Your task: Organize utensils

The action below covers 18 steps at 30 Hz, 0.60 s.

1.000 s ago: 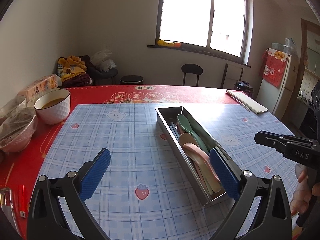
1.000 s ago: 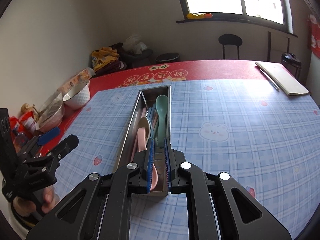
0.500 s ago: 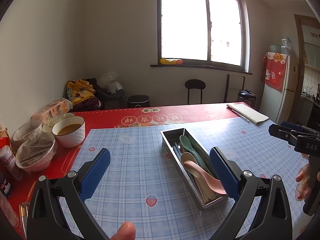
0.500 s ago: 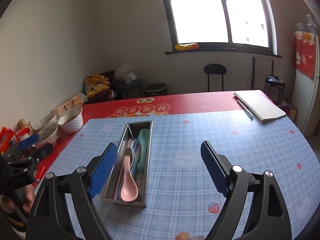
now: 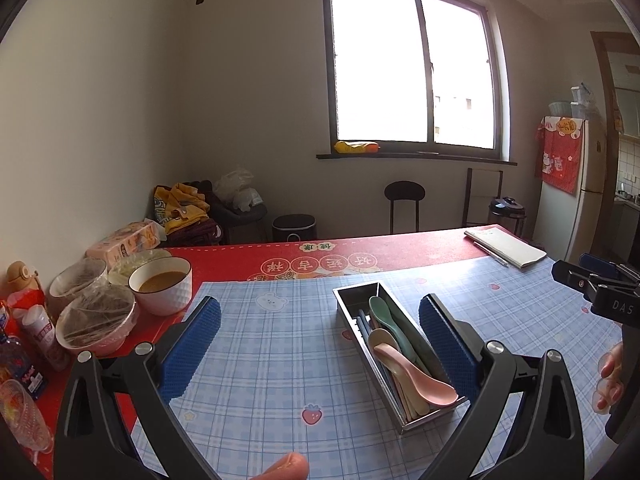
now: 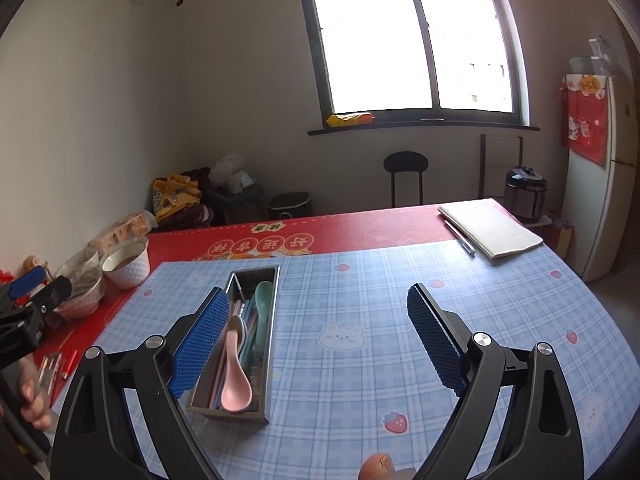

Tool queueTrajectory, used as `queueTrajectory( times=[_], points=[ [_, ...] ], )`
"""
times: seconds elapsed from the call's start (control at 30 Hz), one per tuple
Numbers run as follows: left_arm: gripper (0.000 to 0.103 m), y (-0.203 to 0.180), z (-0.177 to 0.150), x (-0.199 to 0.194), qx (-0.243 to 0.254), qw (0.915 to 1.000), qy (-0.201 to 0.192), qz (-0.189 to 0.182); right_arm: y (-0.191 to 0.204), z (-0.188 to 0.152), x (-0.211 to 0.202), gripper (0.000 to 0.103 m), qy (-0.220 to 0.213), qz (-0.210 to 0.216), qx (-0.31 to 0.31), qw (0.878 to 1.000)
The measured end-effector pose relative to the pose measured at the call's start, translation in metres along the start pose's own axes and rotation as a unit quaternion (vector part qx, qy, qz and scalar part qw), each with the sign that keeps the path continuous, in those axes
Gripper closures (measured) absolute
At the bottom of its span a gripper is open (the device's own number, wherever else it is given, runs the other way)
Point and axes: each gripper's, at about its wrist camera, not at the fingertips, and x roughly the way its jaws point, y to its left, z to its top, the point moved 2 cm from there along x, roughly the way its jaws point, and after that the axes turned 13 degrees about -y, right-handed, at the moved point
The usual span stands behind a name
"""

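A long steel tray (image 5: 354,289) (image 6: 229,413) lies on the blue checked tablecloth. In it rest a pink spoon (image 5: 420,380) (image 6: 236,384), a green spoon (image 5: 382,314) (image 6: 264,300), a beige spoon (image 5: 382,338) and some chopsticks. My left gripper (image 5: 319,308) hangs open above the cloth, with the tray just inside its right finger. My right gripper (image 6: 318,294) is open wide and empty, its left finger over the tray's left wall. Each gripper shows at the edge of the other's view: the right gripper (image 5: 600,288) and the left gripper (image 6: 36,292).
At the table's left stand a white bowl of soup (image 5: 160,284), film-covered bowls (image 5: 96,320), bottles (image 5: 40,332) and a glass (image 5: 20,412). A notebook (image 6: 490,228) with a pen lies at the far right corner. A stool and a cooker stand by the far wall.
My right gripper was shut low over the tray's near end; it has opened wide and pulled back and up. The left gripper also rose and drew back, still open.
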Motion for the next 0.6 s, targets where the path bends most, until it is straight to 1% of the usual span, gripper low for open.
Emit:
queueTrajectory(
  times=[0.17,0.3,0.6],
  points=[
    [0.006,-0.006,0.002,-0.002,0.012,0.9999,-0.006,0.001,0.000,0.003,-0.004,0.016,-0.005,-0.004,-0.004,1.000],
    [0.006,-0.009,0.003,-0.004,0.012,0.9999,-0.007,-0.001,-0.001,0.005,-0.008,0.016,-0.011,-0.005,-0.003,1.000],
    [0.006,-0.012,0.007,-0.008,0.012,0.9999,-0.011,0.000,-0.001,0.010,-0.016,0.016,-0.023,-0.020,-0.011,0.999]
  ],
)
